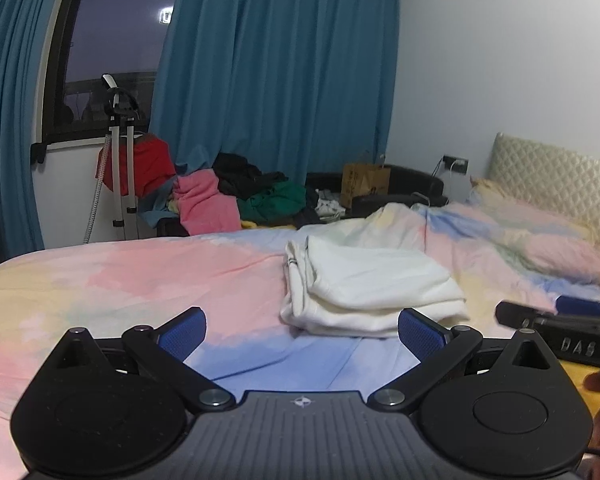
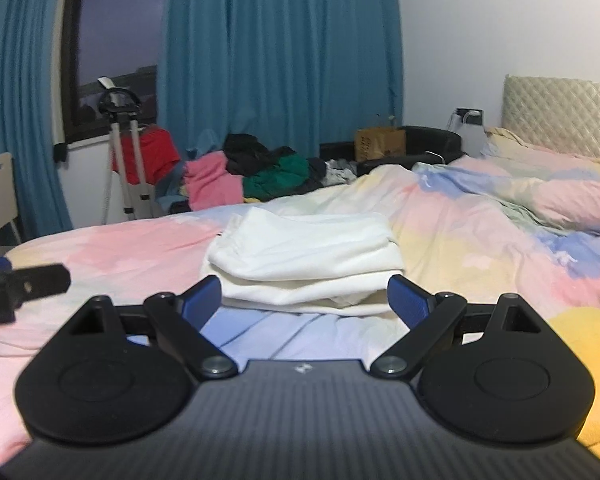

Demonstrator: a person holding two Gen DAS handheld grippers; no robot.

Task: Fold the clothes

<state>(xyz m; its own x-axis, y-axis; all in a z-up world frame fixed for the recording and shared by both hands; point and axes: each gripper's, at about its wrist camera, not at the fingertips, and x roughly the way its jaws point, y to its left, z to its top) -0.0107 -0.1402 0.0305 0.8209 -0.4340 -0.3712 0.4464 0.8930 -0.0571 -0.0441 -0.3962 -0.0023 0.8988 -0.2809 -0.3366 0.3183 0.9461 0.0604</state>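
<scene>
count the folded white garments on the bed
1: a folded white garment lies on the pastel bedspread, just ahead of both open tongs. Its stacked layers may hide a second piece.

I see teal curtains [image 1: 276, 80] flanking a dark window [image 1: 112, 40]; right of them, a white wall [image 1: 500, 60] and quilted headboard [image 1: 560, 176].

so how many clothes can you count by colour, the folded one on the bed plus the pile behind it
white, folded garment on the bed: 1
pink garment in the pile: 1
green garment: 1
black garment: 1
red garment hanging on the stand: 1
total: 5, though more may be buried in the pile
</scene>
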